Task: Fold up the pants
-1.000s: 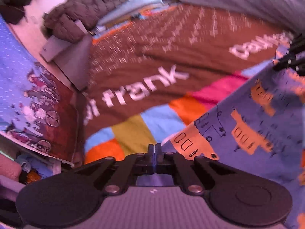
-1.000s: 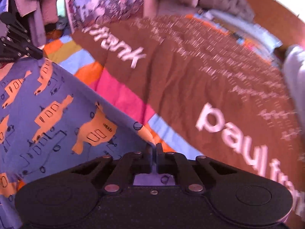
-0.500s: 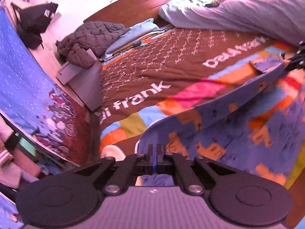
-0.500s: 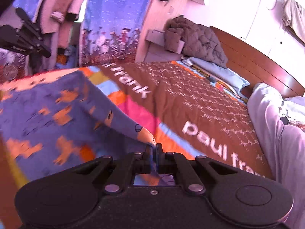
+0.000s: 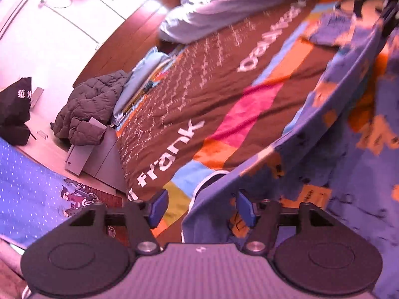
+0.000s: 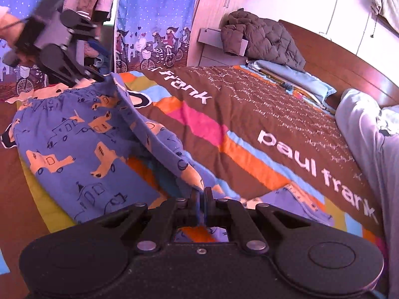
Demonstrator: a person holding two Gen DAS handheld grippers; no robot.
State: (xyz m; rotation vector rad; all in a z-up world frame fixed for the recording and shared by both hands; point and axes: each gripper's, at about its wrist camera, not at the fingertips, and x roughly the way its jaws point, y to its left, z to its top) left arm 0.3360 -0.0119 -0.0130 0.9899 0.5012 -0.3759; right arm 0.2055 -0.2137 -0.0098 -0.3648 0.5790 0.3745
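pants [image 6: 74, 147]: blue ones with orange trucks, spread over the near-left part of the bed, one fold pulled up into a ridge running between the two grippers
left gripper [image 5: 201, 208]: jaws opening right now, blue pads well apart. The waistband edge of the pants hangs in the gap, lying against the right pad; the left pad is clear of it. So the cloth is between them but not pinched
left gripper, from the other camera [image 6: 98, 74]: sits at the far left corner of the pants, right at the gathered waistband
right gripper [image 6: 201, 194]: jaws pressed together, clamped on a corner of the pants, and the fabric rises from there toward the left
bedspread [image 6: 249, 114]: brown with coloured stripes and white lettering, under the pants
puffer jacket [image 6: 259, 39]: dark, heaped at the head of the bed, well apart from the pants
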